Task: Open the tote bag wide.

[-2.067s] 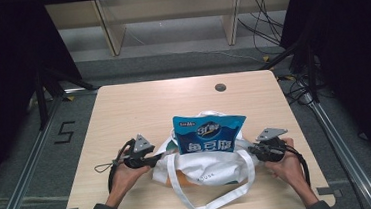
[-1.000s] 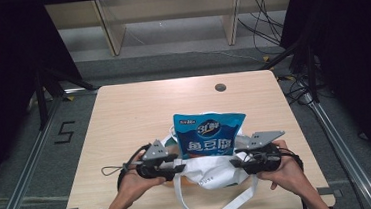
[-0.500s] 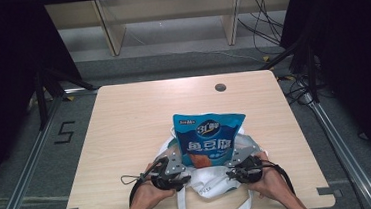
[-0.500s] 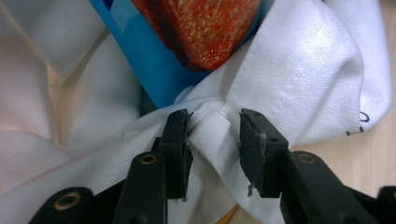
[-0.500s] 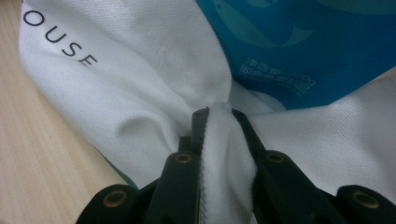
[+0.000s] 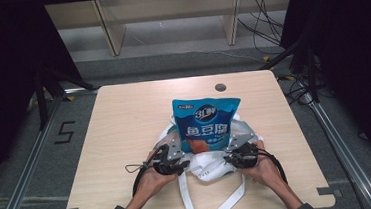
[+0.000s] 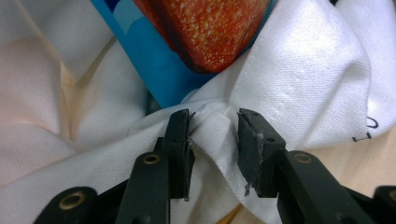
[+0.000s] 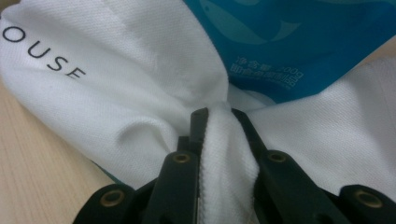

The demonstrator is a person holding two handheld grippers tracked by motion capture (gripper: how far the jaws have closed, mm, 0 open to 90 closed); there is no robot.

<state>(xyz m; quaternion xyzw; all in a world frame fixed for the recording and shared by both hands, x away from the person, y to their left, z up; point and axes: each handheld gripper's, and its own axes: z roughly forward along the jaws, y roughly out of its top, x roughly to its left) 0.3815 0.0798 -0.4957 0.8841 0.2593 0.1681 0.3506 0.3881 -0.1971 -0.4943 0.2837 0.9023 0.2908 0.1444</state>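
A blue snack bag (image 6: 206, 123) stands upright in a white cloth tote (image 6: 206, 169) on the wooden table (image 6: 124, 119). My left gripper (image 6: 170, 158) is at the tote's near left rim. In the left gripper view its jaws (image 7: 214, 116) have just been closing, and a fold of the tote (image 7: 303, 70) is pinched between them below the snack bag (image 7: 140, 60). My right gripper (image 6: 240, 155) is at the near right rim. Its jaws (image 8: 219, 112) closed and have just eased a little. They still squeeze a ridge of the tote (image 8: 116, 93) under the snack bag (image 8: 303, 37).
The tote's long strap (image 6: 191, 204) trails toward the table's near edge between the person's forearms. A round dark hole (image 6: 220, 87) sits near the far edge. Bare wood lies left, right and behind the bag. Pale shelving (image 6: 166, 15) and floor cables (image 6: 268, 28) are beyond.
Both grippers came in from the tote's outer sides to its near rim and sank onto the cloth, ending closer together. The loose strap loop has shifted toward the table's near edge.
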